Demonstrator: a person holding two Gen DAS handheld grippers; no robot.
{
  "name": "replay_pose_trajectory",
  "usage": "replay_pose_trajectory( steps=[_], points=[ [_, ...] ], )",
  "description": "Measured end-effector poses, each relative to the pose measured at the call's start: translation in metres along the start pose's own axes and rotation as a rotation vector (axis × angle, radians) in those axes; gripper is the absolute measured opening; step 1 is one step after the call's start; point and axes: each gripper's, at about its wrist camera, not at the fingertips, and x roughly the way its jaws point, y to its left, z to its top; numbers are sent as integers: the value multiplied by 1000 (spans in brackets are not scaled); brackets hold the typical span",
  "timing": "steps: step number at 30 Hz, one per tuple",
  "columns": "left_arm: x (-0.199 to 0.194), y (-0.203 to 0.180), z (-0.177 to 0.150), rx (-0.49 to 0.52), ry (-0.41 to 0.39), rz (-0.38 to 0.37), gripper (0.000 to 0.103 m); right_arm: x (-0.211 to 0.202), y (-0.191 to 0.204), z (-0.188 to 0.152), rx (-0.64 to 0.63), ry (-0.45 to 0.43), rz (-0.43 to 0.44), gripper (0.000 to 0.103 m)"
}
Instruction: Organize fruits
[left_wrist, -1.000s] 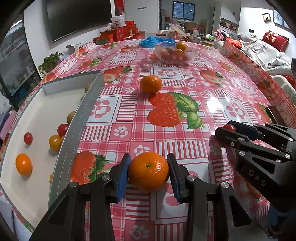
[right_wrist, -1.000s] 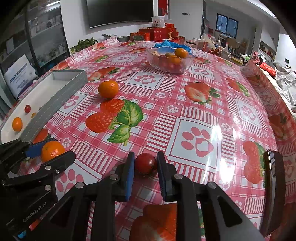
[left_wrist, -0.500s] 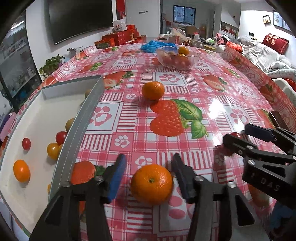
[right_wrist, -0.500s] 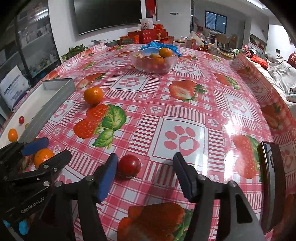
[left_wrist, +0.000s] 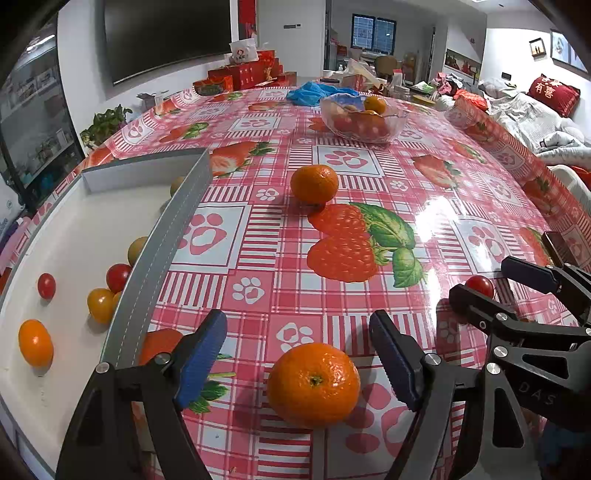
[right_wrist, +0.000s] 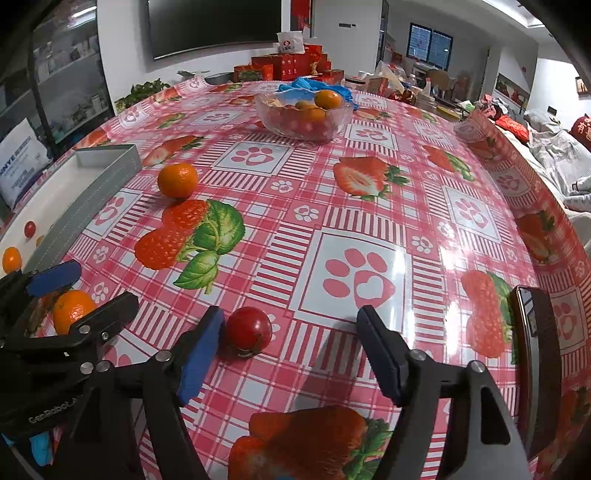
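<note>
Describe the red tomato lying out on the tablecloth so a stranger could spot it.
Start at the glass bowl, then come to the near edge. Between the right gripper's open jaws lies the red tomato, the only loose fruit that is red; the others are orange tangerines.

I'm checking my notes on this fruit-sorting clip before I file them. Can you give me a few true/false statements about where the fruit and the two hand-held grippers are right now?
1. The left hand-held gripper is clamped on the near tangerine. False: its jaws have just been opening, and the fruit sits free on the tablecloth between them.
2. The cherry tomato lies on the tablecloth between the fingers of the right hand-held gripper. True.
3. The glass bowl at the far end is empty. False: it holds fruit.
4. Small tomatoes lie in the white tray. True.
5. A second tangerine lies loose mid-table. True.
</note>
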Motion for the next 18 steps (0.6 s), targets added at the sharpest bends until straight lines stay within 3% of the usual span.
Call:
replay_pose_trajectory(
  steps=[9,12,18],
  points=[
    [0,0,0,1,0,1,81,-1,-2,-1,17,-1,-39,81],
    [3,-3,0,20,22,-4,97,1,-15,-2,78,13,-43,87],
    [3,-3,-1,14,23,-9,97,5,-19,-2,97,34,-57,99]
  ],
)
